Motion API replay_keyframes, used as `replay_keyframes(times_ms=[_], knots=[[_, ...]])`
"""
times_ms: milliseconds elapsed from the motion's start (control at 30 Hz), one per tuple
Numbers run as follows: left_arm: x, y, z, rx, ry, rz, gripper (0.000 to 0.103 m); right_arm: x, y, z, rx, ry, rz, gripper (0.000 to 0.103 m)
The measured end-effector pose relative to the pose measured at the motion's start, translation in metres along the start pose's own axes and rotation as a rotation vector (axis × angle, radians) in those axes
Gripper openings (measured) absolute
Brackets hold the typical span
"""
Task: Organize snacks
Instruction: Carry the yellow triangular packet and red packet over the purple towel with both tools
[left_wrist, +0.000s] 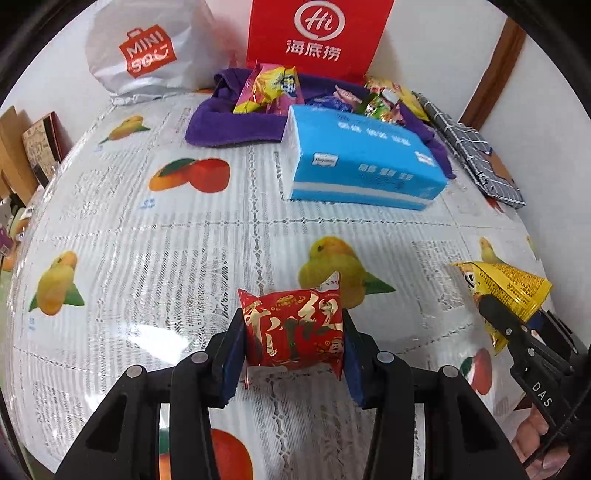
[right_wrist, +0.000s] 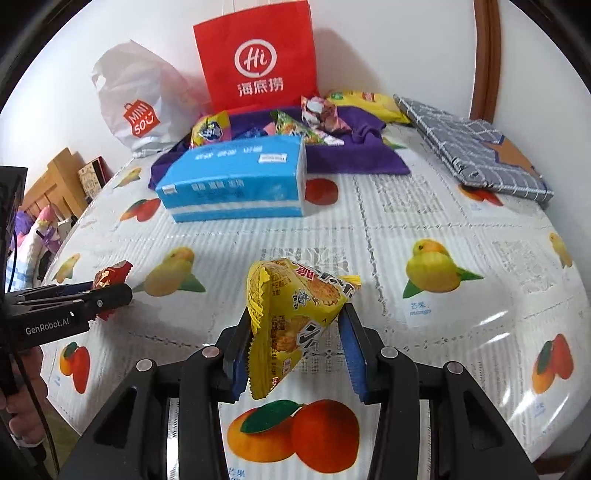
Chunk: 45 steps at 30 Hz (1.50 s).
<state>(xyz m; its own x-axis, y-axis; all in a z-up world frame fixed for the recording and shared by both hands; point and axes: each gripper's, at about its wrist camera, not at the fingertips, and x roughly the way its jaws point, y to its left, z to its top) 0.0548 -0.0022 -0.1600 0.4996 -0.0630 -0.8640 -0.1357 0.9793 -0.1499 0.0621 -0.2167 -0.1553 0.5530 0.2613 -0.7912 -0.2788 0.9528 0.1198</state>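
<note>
While left claw (left_wrist: 293, 328) grips red snack packet (left_wrist: 293, 326), right claw (right_wrist: 295, 332) grips yellow snack packet (right_wrist: 295, 317)

Tissue pack (left_wrist: 364, 162) on table (left_wrist: 147, 236) ahead of left hand-held gripper (left_wrist: 293, 354); snack pile (left_wrist: 280, 92) on towel (left_wrist: 236, 125) behind it; paper bag (left_wrist: 317, 33) rearmost; folded cloth (left_wrist: 476, 147) far right.

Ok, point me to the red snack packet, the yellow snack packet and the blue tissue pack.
red snack packet (left_wrist: 293, 326), left wrist view, middle of its printed front.
yellow snack packet (right_wrist: 295, 317), right wrist view, centre of the wrapper.
blue tissue pack (right_wrist: 232, 177), right wrist view, its top face.
</note>
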Motion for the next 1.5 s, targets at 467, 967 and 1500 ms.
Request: replay_keyframes(times_ms=[467,967,1500], knots=[[-0.061,-0.008,0.016,0.036,-0.088,-0.015,0.044,-0.049,0.019,0.027,-0.046,-0.097,0.007,0.041],[-0.090,-0.007,0.063,0.055,-0.148,-0.066,0.044,-0.063,0.018,0.065,-0.040,-0.153,0.020,0.041],[-0.099,-0.018,0.103,0.069,-0.207,-0.104,0.044,-0.068,0.020,0.106,-0.059,-0.218,0.055,0.041]])
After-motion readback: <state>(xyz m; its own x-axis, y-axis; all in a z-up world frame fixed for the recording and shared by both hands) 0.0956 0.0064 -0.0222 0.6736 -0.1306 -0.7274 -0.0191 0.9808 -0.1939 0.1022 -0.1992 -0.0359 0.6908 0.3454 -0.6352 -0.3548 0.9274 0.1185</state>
